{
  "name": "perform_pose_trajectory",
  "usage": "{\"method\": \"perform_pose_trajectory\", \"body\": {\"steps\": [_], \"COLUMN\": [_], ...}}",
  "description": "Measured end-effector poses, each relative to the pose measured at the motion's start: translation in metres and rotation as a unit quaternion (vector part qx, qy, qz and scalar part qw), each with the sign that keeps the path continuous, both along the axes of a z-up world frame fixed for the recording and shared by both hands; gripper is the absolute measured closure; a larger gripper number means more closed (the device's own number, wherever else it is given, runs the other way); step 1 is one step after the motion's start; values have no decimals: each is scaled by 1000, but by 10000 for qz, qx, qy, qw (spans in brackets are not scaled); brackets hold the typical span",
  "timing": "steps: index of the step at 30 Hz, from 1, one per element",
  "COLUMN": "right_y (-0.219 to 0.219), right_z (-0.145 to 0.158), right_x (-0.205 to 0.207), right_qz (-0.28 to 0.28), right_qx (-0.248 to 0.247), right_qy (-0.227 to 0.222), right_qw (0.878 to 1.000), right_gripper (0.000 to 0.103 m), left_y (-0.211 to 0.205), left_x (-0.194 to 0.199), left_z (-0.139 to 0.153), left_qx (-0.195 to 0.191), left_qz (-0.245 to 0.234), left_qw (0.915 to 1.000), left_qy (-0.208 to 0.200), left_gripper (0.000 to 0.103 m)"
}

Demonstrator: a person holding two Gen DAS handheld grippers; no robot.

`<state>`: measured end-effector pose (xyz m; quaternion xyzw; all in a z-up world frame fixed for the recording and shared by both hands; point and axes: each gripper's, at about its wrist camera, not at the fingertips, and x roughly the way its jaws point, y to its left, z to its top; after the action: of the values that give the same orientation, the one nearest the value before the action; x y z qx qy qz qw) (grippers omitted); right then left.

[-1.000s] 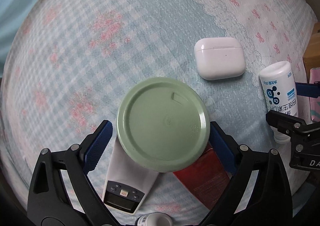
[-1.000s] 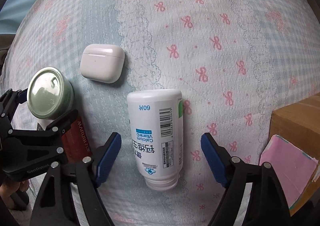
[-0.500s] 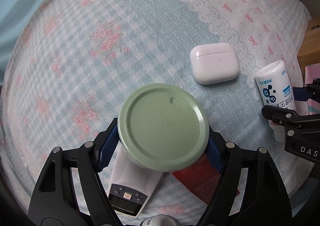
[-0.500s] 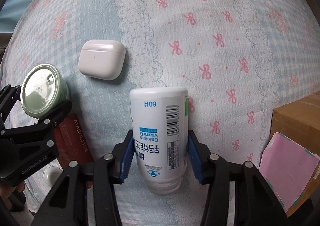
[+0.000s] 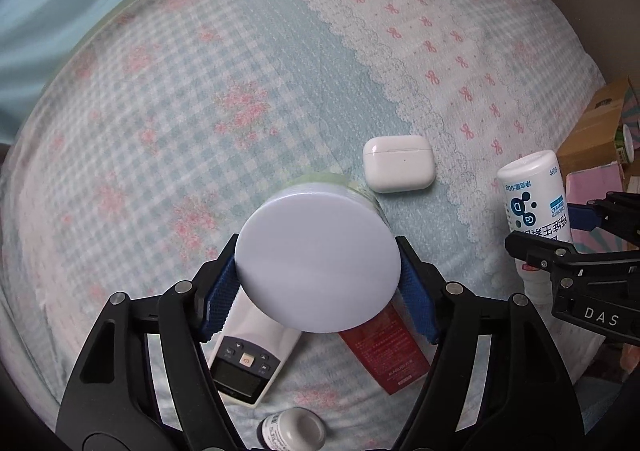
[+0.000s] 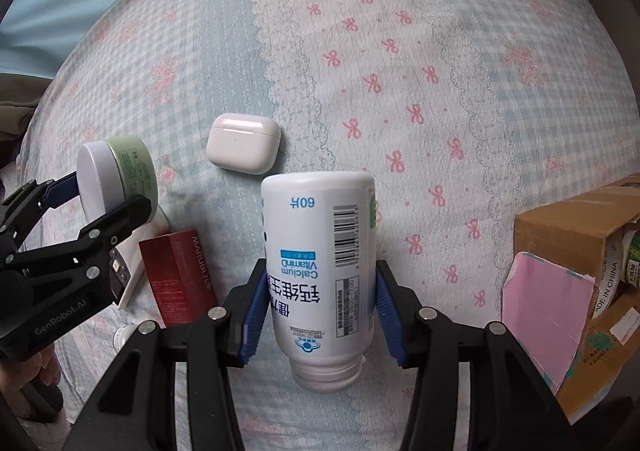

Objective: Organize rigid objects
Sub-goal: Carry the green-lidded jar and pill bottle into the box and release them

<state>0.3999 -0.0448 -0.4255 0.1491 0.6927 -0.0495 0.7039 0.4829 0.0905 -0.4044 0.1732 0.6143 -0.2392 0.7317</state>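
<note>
Gripped between the blue pads of the left gripper [image 5: 318, 271], the green jar [image 5: 318, 265] is held tilted, its pale lid facing the left wrist camera and its green body seen from the side in the right wrist view [image 6: 134, 167]. The left jaws are closed against the lid's two sides, and the jar appears raised off the bed [image 5: 160, 91]. Beneath it, a white remote control [image 5: 248, 359] and a red box [image 5: 386, 351] are seen lying on the bedcover, with a small capped bottle [image 5: 294, 435] at the lower edge of the view. Beyond the jar, a white earbud case [image 5: 398, 163] is seen resting on the blue checked cloth, just beside the lace border. Further right, the white vitamin bottle [image 6: 320, 271] is clamped at its lower half by the right gripper [image 6: 320, 307], the jaws drawn in on both flanks, the threaded neck pointing toward the camera and the base pointing away. Whether the bottle touches the bed cannot be told. At the far right, a cardboard box [image 6: 568, 227] with a pink sheet [image 6: 544, 311] against it is seen.
</note>
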Motion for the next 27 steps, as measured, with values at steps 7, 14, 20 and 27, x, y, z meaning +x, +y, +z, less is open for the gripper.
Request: {"method": "perform_pose_trajectory", "body": {"steps": [7, 14, 20, 27], "right_y": [-1, 1, -10, -38], "right_z": [43, 110, 174, 223], "right_x": [-21, -33, -62, -108], "right_qz": [22, 118, 28, -234], "right_qx": [83, 128, 188, 130], "right_qy": [-328, -917, -1448, -1688], "right_qw": [9994, 9956, 9893, 9853], "right_gripper": [57, 57, 57, 57], "left_y": [10, 23, 29, 4], "left_x": [-22, -52, -91, -128], "left_z": [43, 118, 186, 237], "left_qx": [-211, -553, -921, -1494], "left_qz": [207, 394, 424, 300], "left_qw": [9994, 9958, 9904, 9821], "left_qy": [-169, -606, -944, -1111], "left_gripper": [34, 34, 34, 34]}}
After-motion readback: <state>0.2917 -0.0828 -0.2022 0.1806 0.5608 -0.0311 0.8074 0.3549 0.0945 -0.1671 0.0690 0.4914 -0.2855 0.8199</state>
